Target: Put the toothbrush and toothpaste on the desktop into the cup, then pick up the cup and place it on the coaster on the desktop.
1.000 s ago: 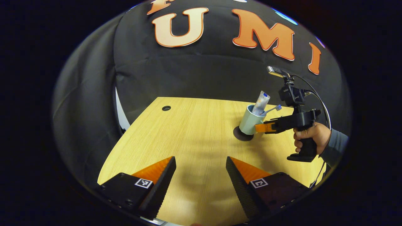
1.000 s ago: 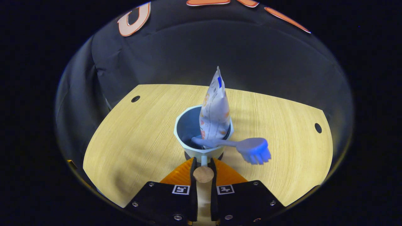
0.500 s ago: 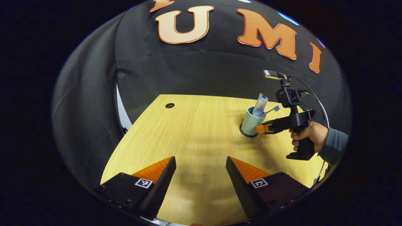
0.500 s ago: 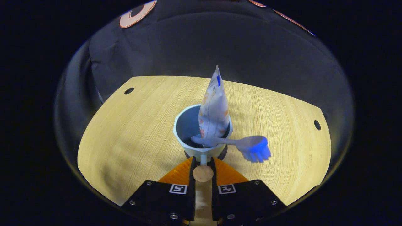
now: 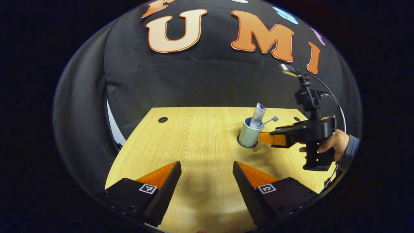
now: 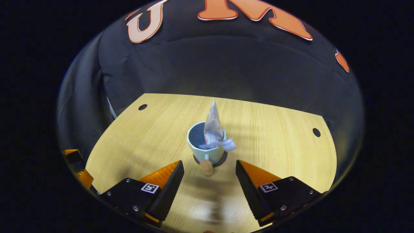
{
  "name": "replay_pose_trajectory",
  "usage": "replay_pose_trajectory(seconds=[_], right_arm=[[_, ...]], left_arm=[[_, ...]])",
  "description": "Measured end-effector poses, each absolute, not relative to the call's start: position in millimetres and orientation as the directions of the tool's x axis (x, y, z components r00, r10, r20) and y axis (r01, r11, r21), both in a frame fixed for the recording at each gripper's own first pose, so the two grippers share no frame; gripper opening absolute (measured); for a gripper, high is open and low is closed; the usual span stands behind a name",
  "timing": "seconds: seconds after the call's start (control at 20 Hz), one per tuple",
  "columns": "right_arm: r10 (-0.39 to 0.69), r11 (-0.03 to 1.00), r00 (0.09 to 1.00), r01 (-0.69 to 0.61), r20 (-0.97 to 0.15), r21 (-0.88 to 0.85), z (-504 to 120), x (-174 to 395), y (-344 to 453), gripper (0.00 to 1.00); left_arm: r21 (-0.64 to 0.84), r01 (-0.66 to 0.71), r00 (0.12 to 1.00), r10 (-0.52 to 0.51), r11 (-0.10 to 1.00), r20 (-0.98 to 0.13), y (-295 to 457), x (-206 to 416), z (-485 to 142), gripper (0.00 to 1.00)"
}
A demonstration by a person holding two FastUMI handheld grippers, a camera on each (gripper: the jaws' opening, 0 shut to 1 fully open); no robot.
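Cup (image 6: 207,147) w/ brush (image 6: 223,145) & paste (image 6: 213,124) sits on coaster (image 6: 223,160), just ahead of R claw (image 6: 209,168). Both claws wide, empty; L claw (image 5: 207,168) well apart. Task looks done.

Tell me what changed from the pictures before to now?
The right tool let go of the cup's handle, opened its fingers and pulled back toward the person. The cup now stands free on the dark coaster. The toothpaste and toothbrush stayed in the cup, and the left tool stayed open above the desk.
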State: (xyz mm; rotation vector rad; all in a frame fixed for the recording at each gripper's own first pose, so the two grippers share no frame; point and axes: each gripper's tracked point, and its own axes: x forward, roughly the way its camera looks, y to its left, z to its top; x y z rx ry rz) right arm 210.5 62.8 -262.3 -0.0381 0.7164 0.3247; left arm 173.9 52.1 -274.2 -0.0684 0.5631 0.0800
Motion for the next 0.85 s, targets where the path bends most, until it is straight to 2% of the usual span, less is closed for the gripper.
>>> replay_pose_trajectory(seconds=[0.2,0.45,0.85], right_arm=[[0.271,0.956,0.772,-0.286,-0.575,0.067,-230.1,196.4,37.9,0.98],[0.288,0.955,0.874,-0.29,-0.392,0.056,-157.0,166.1,-0.6,0.97],[0.306,0.95,0.939,-0.312,-0.158,-0.012,-74.2,97.9,-45.4,0.97]], left_arm=[[-0.039,-0.059,0.872,0.033,0.997,-0.488,30.5,180.2,-256.9,0.96],[-0.02,-0.058,0.931,0.047,0.998,-0.362,-1.7,184.1,-203.4,0.97],[-0.01,-0.102,0.987,0.1,0.995,-0.126,-55.5,135.3,-105.2,0.96]])
